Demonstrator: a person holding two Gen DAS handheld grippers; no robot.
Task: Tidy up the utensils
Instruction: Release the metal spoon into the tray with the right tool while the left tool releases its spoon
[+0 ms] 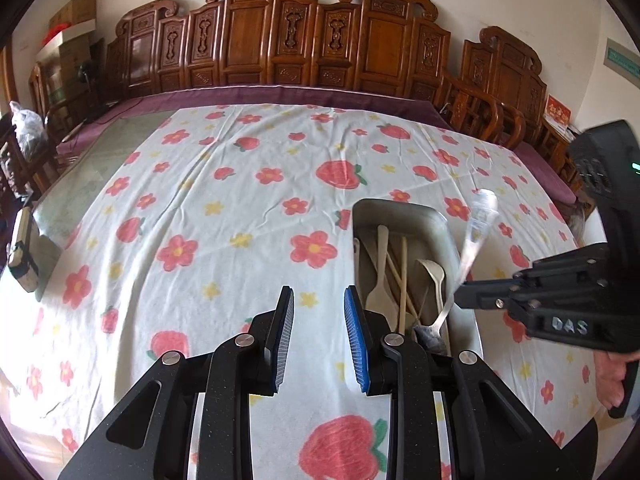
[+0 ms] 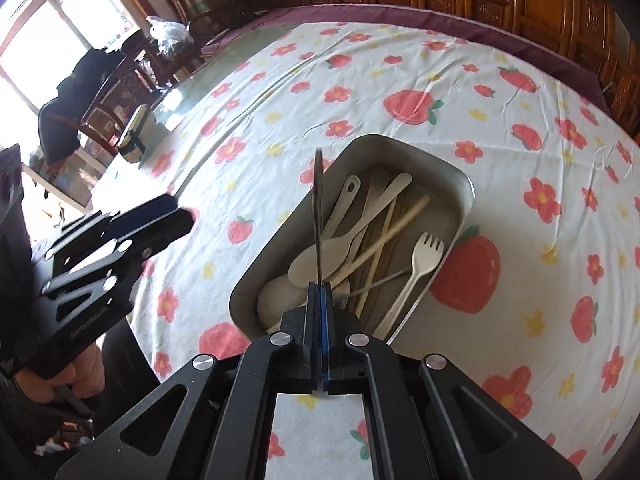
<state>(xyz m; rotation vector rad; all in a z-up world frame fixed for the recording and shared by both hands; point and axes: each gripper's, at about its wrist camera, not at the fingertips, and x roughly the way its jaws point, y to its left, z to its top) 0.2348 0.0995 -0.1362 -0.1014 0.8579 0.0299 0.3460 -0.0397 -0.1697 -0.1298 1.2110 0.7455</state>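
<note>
A metal tray [image 1: 448, 220] [image 2: 348, 156] sits on the flowered tablecloth and holds several pale utensils: spoons [image 2: 320, 254], chopsticks [image 2: 384, 236] and a fork [image 2: 424, 258]. My right gripper [image 2: 319, 290] [image 1: 460, 294] is shut on a metal spoon [image 1: 478, 224] [image 2: 319, 200] and holds it above the tray, bowl end up and blurred. My left gripper [image 1: 319, 300] is open and empty, just left of the tray's near end; it also shows in the right wrist view [image 2: 176, 216].
The tablecloth [image 1: 240, 184] covers a large table with a purple edge [image 1: 280, 94]. Carved wooden chairs [image 1: 312, 36] line the far side. A small dark case [image 1: 24, 248] [image 2: 136, 136] lies at the table's left edge.
</note>
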